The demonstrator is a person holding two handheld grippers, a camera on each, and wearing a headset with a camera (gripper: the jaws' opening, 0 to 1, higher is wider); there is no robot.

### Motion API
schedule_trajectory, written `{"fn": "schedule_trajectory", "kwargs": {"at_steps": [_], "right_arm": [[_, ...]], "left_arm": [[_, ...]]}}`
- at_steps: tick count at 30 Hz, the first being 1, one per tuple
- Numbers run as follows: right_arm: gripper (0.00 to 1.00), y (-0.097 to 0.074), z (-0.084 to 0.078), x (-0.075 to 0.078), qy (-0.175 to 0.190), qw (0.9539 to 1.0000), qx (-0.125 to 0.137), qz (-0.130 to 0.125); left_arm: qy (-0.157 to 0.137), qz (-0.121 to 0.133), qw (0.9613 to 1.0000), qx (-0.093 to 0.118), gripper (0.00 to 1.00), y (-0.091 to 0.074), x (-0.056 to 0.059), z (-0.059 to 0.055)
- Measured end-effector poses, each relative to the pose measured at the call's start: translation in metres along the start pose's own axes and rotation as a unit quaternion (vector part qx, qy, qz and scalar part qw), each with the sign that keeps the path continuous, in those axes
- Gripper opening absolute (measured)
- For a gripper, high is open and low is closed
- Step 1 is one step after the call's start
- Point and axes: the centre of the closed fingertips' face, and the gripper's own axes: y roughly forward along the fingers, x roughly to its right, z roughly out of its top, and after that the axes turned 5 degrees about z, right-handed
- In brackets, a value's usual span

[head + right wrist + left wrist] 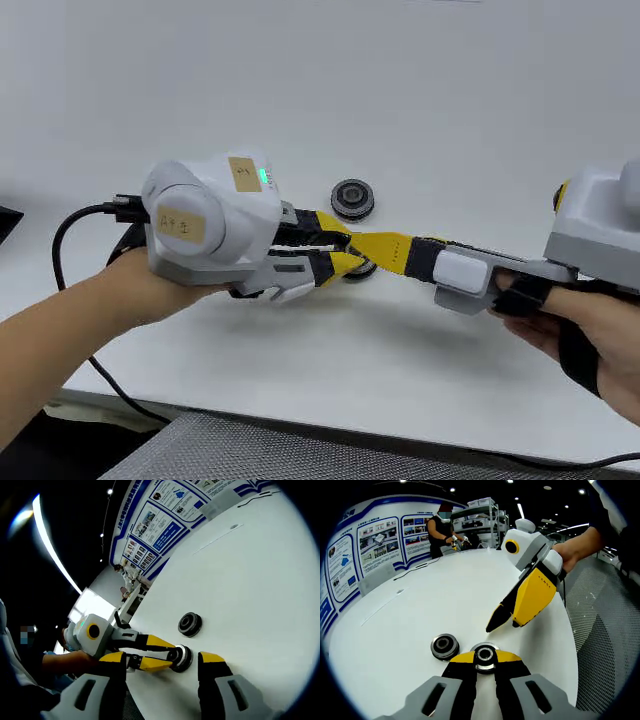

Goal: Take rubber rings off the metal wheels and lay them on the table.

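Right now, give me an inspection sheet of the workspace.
Surface: white table, clean.
Job's things: held wheel clamped in the left gripper; free wheel lying on the table beside it.
Clutter: dark object at the table's left edge, unidentifiable.
Grippers: left fingers shut on the held wheel; right gripper open, fingers near that wheel, contact unclear.
Cables: black cable runs from the left gripper off the near edge.
Surroundings: wall posters, a person at the far end, mesh floor.

text | right tongs: dark lettering, unreadable; left tongs: tan stickers, handwriting illegible
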Motion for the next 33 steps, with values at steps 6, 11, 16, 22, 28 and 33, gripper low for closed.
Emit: {"fn": "schedule_trajectory", "kwargs": {"at_steps": [6, 11, 16, 22, 28, 33], "right_arm": [[0.59, 0.007, -0.002, -0.004, 0.036, 0.9993, 0.001, 0.012], [0.61, 0.010, -0.004, -0.004, 0.051, 0.9986, -0.002, 0.010], [0.61, 0.011, -0.008, -0.002, 0.051, 0.9986, -0.010, 0.005], [0.59, 0.011, -0.010, -0.004, 0.062, 0.9980, -0.010, 0.009], [0.59, 0.011, -0.011, -0.005, 0.063, 0.9979, -0.009, 0.008], [0.60, 0.012, -0.014, -0.007, 0.047, 0.9988, -0.017, -0.003]], "left_arm": [[0.004, -0.003, 1.0000, 0.000, 0.12, 0.000, 0.000, 0.000], [0.010, -0.004, 0.9999, 0.000, 0.12, 0.000, 0.001, 0.001], [0.013, -0.004, 0.9999, -0.001, 0.12, -0.001, 0.002, 0.002], [0.014, -0.005, 0.9999, -0.001, 0.12, -0.001, 0.003, 0.003], [0.015, -0.004, 0.9999, -0.002, 0.12, -0.002, 0.003, 0.004], [0.016, -0.003, 0.9999, -0.004, 0.12, -0.002, 0.004, 0.004]]}}
